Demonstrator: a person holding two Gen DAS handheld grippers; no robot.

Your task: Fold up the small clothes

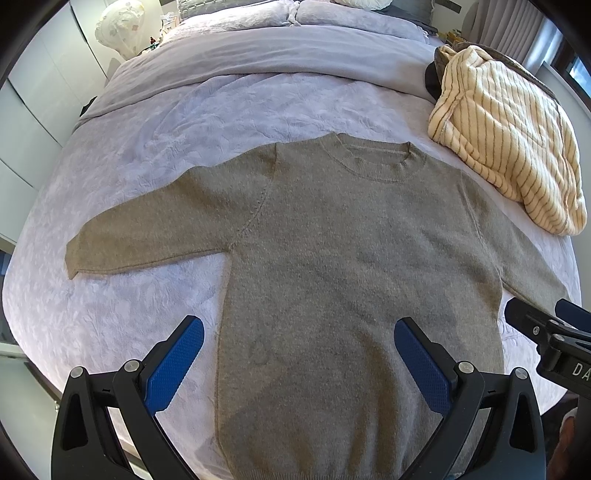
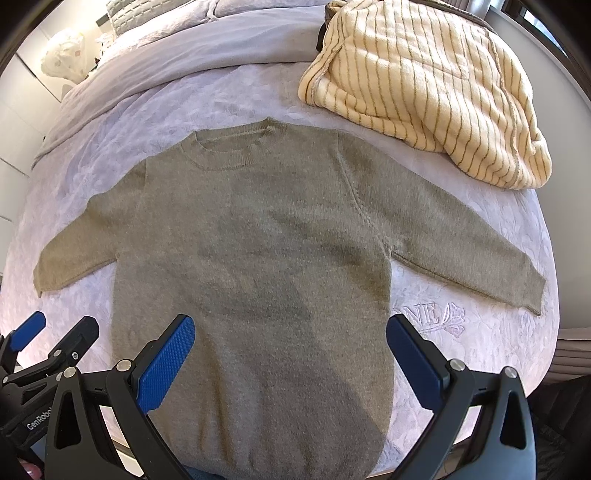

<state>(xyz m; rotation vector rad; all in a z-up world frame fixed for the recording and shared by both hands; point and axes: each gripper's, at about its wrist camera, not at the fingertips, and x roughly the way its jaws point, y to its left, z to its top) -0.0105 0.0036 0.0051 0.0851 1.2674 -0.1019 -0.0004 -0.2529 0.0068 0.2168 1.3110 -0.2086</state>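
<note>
A small olive-grey knit sweater [image 1: 351, 258] [image 2: 258, 240] lies flat on the bed, front up, collar away from me, both sleeves spread out to the sides. My left gripper [image 1: 299, 332] hovers open above the lower left part of its body, blue pads wide apart, nothing held. My right gripper [image 2: 291, 328] hovers open over the lower right part, also holding nothing. Each gripper shows at the edge of the other's view: the right gripper [image 1: 554, 325] at the right edge, the left gripper [image 2: 55, 332] at the left edge.
The sweater rests on a pale lilac quilted bedspread [image 1: 147, 314] [image 2: 480, 350]. A pile of cream striped fleece clothing [image 1: 509, 147] [image 2: 424, 85] lies at the far right of the bed. Pillows [image 1: 258, 11] sit at the head. White wardrobe doors [image 1: 29, 110] stand to the left.
</note>
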